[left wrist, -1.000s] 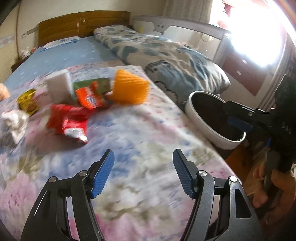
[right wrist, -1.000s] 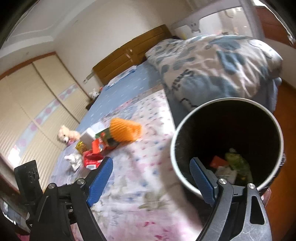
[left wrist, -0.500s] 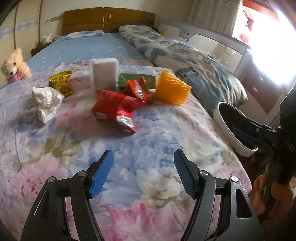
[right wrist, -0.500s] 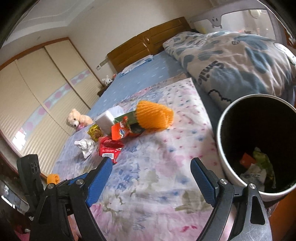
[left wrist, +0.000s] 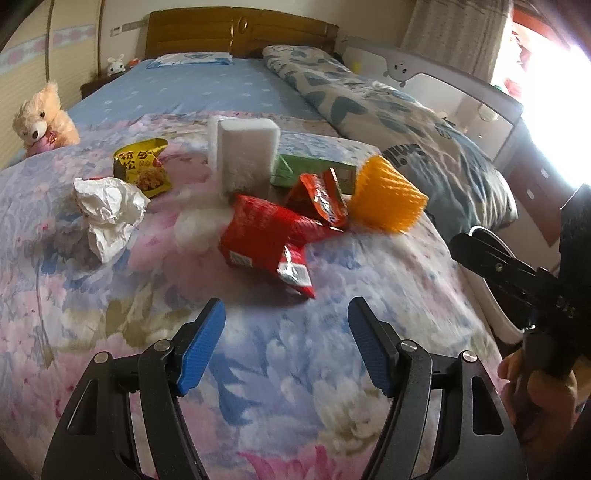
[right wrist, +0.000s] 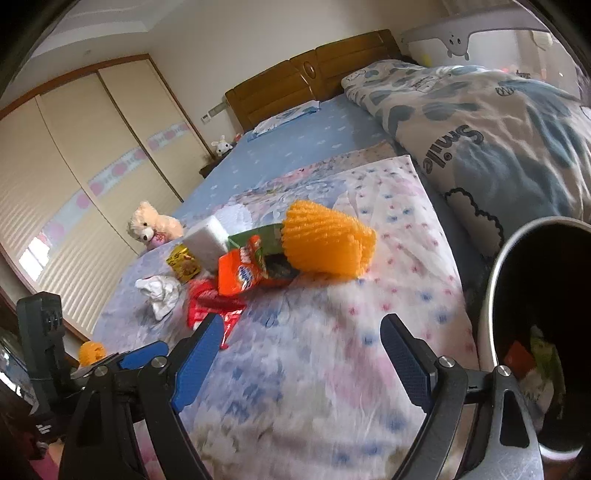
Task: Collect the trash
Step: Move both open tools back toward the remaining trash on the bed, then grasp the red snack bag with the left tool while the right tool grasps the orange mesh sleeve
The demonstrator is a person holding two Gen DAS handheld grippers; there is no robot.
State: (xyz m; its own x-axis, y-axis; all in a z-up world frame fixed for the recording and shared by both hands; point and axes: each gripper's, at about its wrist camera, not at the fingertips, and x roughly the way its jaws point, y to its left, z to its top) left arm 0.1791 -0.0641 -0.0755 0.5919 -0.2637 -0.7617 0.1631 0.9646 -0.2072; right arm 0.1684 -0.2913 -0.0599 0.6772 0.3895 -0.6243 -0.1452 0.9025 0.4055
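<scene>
A heap of trash lies on the flowered bedspread: a red snack bag (left wrist: 266, 240) nearest me, a smaller red wrapper (left wrist: 321, 195), an orange foam net (left wrist: 384, 195) (right wrist: 328, 243), a green box (left wrist: 314, 170), a white foam block (left wrist: 245, 155), a yellow packet (left wrist: 142, 166) and crumpled white paper (left wrist: 107, 210). My left gripper (left wrist: 286, 339) hovers open just short of the red snack bag, nothing between its fingers. My right gripper (right wrist: 301, 350) is open and empty over the bedspread, the orange-red wrapper (right wrist: 240, 273) ahead of it. A white-rimmed bin (right wrist: 495, 295) holding some trash stands at the bed's right side.
A teddy bear (left wrist: 40, 118) sits at the far left of the bed. A rolled blue-patterned quilt (left wrist: 399, 125) lies along the right. A wooden headboard (left wrist: 240, 33) and wardrobe doors (right wrist: 92, 166) stand behind. A hand (left wrist: 546, 391) holds the other gripper at right.
Both views have swung left from the bin toward the trash heap, which now sits closer and more central. The bin has slid to the right edge. Both grippers stay open.
</scene>
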